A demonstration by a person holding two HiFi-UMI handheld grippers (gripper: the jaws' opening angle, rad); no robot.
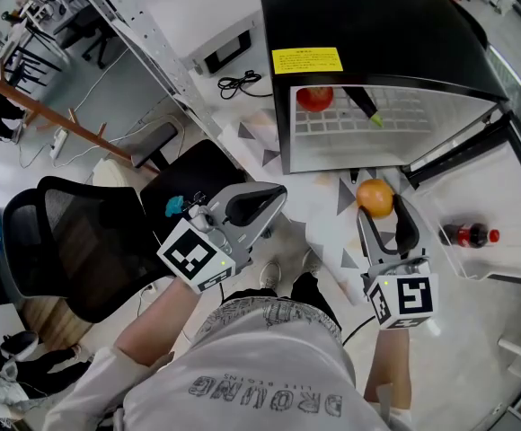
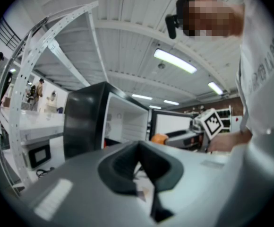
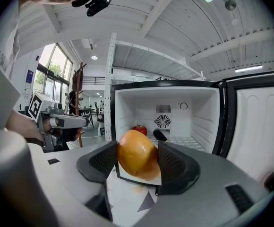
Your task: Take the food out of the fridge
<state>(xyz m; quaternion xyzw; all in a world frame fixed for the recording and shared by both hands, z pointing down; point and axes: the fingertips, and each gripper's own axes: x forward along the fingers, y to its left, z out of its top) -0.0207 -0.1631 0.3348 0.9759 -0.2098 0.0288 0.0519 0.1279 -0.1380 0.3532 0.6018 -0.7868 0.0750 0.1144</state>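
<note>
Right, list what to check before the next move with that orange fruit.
1. Grip on the orange fruit: ok. The right tool is shut on it, with a pad on each side.
2. Fruit clear of the fridge: ok. It is held outside the opening.
3. Left tool free: ok. Its jaws are together with nothing between them.
4. Door open: ok.
5. Fridge emptied: not ok. A red apple and a dark item with a green tip lie on the shelf.
6. Spot to set the fruit down: cannot tell.
</note>
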